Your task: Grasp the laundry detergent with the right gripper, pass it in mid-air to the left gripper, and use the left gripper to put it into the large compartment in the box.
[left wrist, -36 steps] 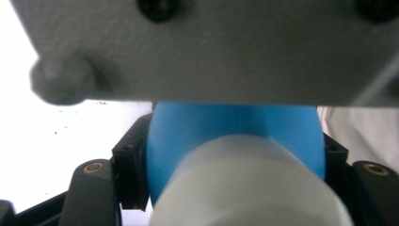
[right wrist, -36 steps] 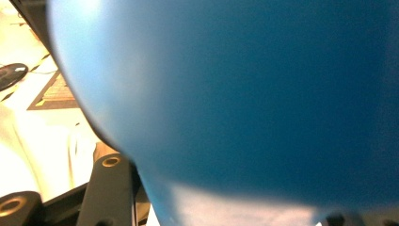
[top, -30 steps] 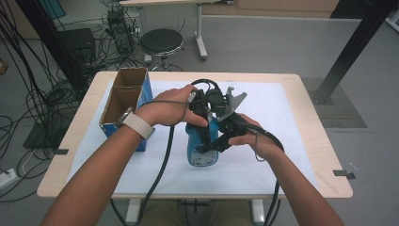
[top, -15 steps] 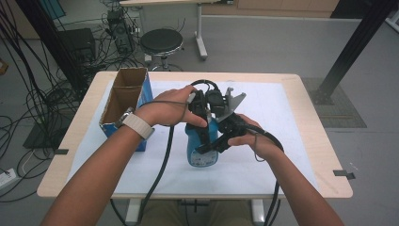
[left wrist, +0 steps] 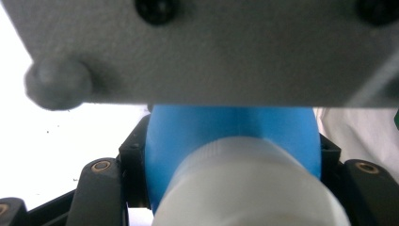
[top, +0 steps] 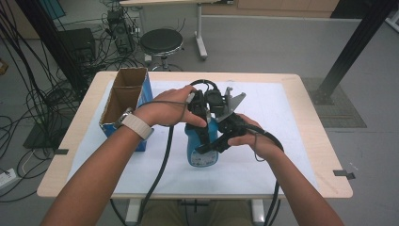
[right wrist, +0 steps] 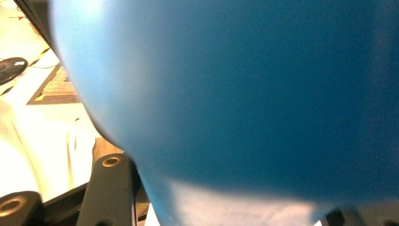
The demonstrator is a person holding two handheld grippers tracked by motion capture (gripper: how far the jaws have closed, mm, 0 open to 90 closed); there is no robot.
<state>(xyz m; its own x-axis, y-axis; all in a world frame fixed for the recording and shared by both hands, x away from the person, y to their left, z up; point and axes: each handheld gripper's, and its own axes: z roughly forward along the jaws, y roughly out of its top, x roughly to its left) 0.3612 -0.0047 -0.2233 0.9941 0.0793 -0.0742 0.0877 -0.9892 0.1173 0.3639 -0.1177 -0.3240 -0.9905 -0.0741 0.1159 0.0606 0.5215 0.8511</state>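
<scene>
A blue bottle (top: 202,153) with a white label stands upright on the white sheet at the table's middle. My left gripper (top: 200,117) comes down on its top from the left and is shut on the white cap (left wrist: 244,188), with the blue shoulder (left wrist: 230,127) just beyond. My right gripper (top: 215,141) reaches in from the right and is shut on the blue body (right wrist: 244,94); a black jaw shows at the lower left of the right gripper view. A grey plate (left wrist: 202,47) of the right gripper spans the top of the left gripper view.
An open blue cardboard box (top: 124,101) stands at the table's left, close to the left forearm. Black cables trail from both grippers over the front edge (top: 188,190). A round stool (top: 161,42) and loose cables lie on the floor behind the table.
</scene>
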